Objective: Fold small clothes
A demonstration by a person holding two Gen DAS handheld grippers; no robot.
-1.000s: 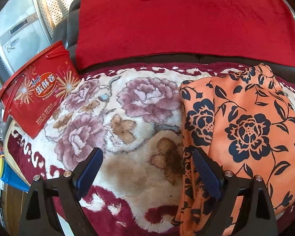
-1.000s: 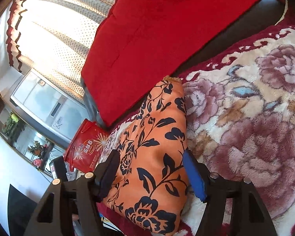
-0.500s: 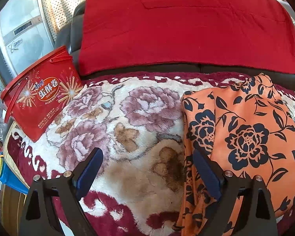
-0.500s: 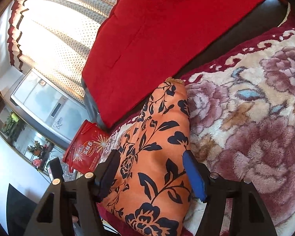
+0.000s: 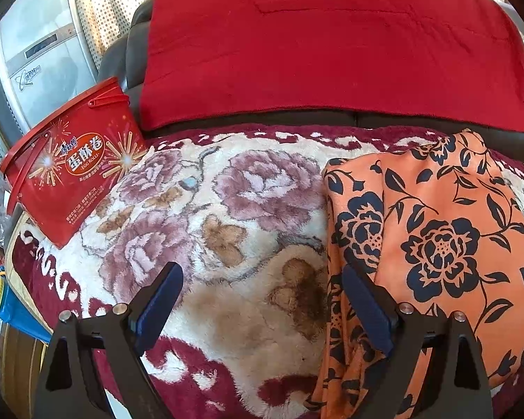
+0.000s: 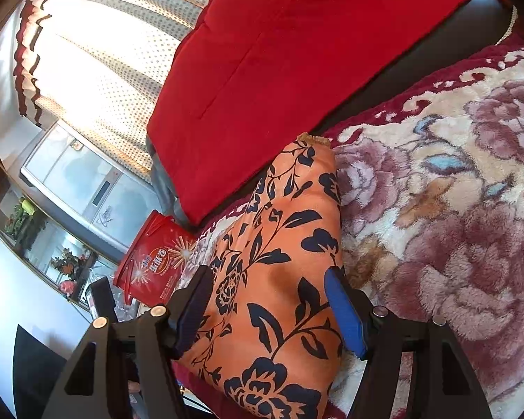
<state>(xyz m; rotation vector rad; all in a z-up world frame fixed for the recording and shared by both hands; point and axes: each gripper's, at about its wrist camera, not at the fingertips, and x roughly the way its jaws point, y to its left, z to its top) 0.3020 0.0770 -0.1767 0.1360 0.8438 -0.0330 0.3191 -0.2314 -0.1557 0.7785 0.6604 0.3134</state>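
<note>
An orange garment with a dark blue flower print (image 5: pixel 436 244) lies folded on a plush floral blanket (image 5: pixel 227 209) over a sofa seat. My left gripper (image 5: pixel 262 300) is open and empty above the blanket, its right finger at the garment's left edge. In the right wrist view the garment (image 6: pixel 279 279) lies as a long strip. My right gripper (image 6: pixel 269 307) is open above its near part, one finger on each side, holding nothing.
A red egg-roll tub (image 5: pixel 70 174) stands at the blanket's left end, also in the right wrist view (image 6: pixel 153 262). A red cover (image 5: pixel 314 52) drapes the dark sofa backrest behind. A grey appliance (image 5: pixel 35 70) and dotted curtains stand at far left.
Both grippers have drawn back and up a little from the garment, so more backrest shows. Both stay open. The garment has not moved.
</note>
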